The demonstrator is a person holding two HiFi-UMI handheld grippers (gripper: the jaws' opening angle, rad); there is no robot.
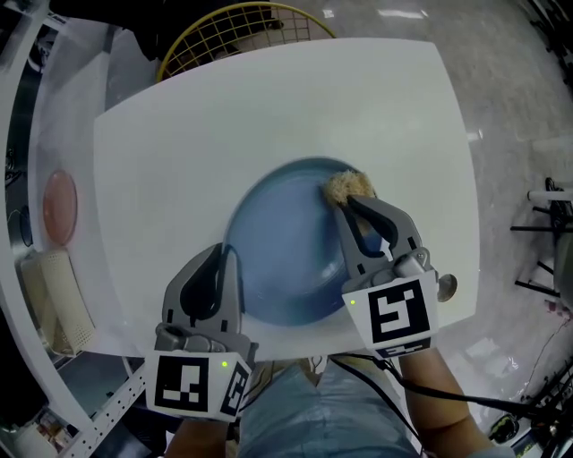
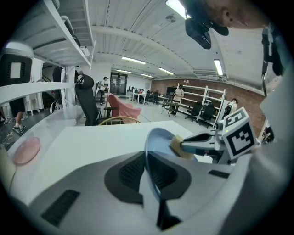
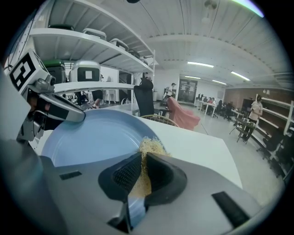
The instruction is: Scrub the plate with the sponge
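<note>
A: Where's the plate?

B: Blue plate [image 1: 286,259], over the near half of the white table [image 1: 179,143], right in front of the person. 1 plate, 2 grippers on it.

A: Left side?

B: Left gripper [image 1: 219,267] is clamped on the plate's near-left rim. From its own camera the jaws [image 2: 147,158] sit narrow, with the thin blue edge [image 2: 158,140] running up between the 2 ribbed pads. The plate reads as tipped, with the left rim raised. I can't tell whether the opposite rim touches the table.

A: And the sponge?

B: Tan, fibrous sponge [image 1: 345,186], pinched in the right gripper [image 1: 352,204]. Jaws nearly closed around it. In that gripper's view the sponge [image 3: 151,148] fills the gap between the pads [image 3: 142,158] and bulges out past the tips.

A: Touching the plate?

B: Yes. It's pressed against the inner face near the far-right rim [image 3: 92,137]. The left gripper's camera shows the same contact, sponge [image 2: 177,146] at the plate's edge.

A: Anything else nearby?

B: Yellow wire chair [image 1: 242,27] beyond the far side of the table. Pink disc [image 1: 60,207] on the side counter to the left, well apart from the plate.
</note>
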